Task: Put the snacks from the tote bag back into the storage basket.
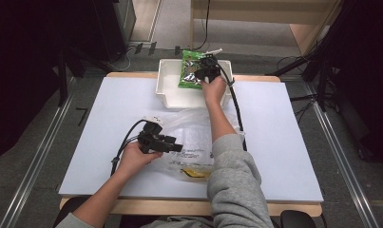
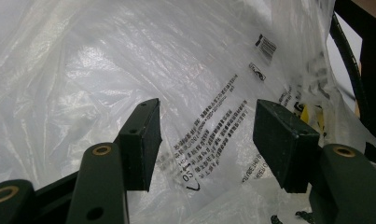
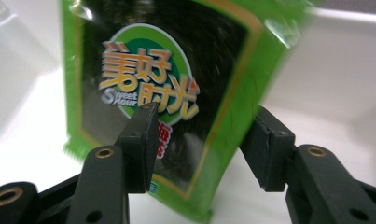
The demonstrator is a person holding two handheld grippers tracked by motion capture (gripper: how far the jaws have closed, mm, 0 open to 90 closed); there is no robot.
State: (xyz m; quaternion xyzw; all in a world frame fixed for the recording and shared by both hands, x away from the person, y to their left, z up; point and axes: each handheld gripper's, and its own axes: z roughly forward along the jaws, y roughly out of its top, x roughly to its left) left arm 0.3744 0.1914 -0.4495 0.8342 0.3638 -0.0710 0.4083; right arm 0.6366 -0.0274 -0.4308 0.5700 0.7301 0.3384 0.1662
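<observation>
Both jaws of the right gripper (image 3: 202,149) flank the snack packet (image 3: 167,93).

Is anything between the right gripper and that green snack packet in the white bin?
Nothing visible. The right gripper has open jaws on either side of the green snack packet, which leans in the white bin.

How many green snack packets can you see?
1. The green snack packet leans in the white bin at the far edge of the table, with the right gripper open around it. The clear plastic bag may hide more.
</observation>
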